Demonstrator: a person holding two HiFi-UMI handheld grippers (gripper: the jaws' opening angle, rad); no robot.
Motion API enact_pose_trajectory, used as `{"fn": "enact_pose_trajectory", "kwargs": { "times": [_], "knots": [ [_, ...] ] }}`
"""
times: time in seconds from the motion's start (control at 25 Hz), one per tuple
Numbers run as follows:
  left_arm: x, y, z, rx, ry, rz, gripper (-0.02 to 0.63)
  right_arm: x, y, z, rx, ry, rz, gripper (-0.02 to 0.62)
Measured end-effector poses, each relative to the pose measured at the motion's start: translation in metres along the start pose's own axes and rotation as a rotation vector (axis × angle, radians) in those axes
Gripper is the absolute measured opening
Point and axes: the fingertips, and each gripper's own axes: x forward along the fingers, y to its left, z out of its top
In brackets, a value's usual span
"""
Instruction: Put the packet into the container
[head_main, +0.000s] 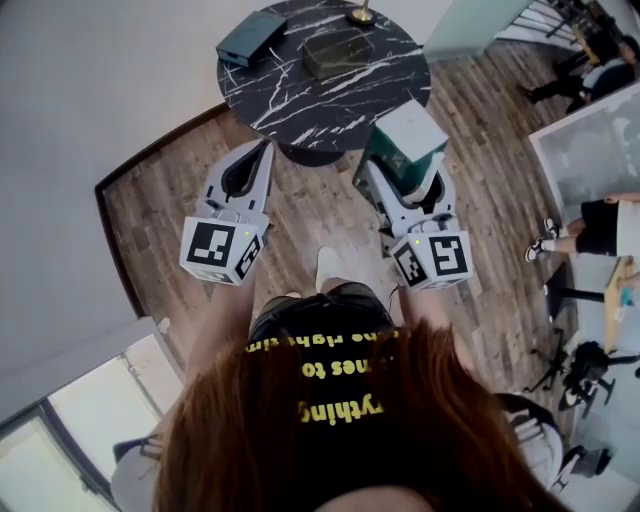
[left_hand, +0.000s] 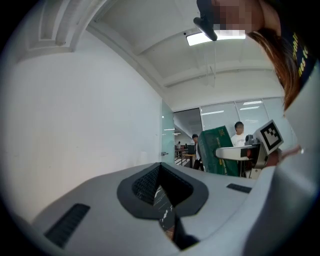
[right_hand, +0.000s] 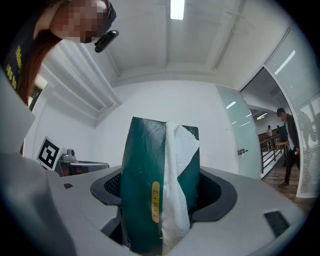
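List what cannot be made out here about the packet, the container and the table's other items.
Packet, yellow label: print too small, right gripper view.
Container: too small in head view to tell open or lidded.
Gold object: cut by head view's top edge.

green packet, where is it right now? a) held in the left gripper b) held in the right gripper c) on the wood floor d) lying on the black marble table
b: the green packet stands clamped between the jaws of the right gripper, while the left gripper is shut with nothing in it.
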Motion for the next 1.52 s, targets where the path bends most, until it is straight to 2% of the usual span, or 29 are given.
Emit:
{"fn": "enact_pose_trajectory", "kwargs": {
  "times": [0.24, 0.52, 1.16, 1.36, 1.52],
  "knots": [
    [0.070, 0.038, 0.010, 0.018, -0.018, 0.111, 0.000, 0.059, -0.069, 0.008, -0.038, -0.004, 0.038, 0.377],
    [0.126, 0.070, 0.006, 0.013, -0.002, 0.150, 0.000, 0.113, -0.119, 0.001, -0.039, 0.010, 0.026, 0.377],
    [0.272, 0.217, -0.001, -0.001, -0.006, 0.047, 0.000, 0.296, -0.156, -0.011, -0.067, 0.001, -0.078, 0.377],
    [0.303, 0.244, 0.001, 0.006, -0.001, 0.017, 0.000, 0.332, -0.165, -0.017, -0.071, 0.021, -0.102, 0.377],
    [0.314, 0.258, -0.002, -0.003, 0.011, 0.025, 0.000, 0.352, -0.174, -0.024, -0.071, 0.043, -0.109, 0.377]
  ]
}}
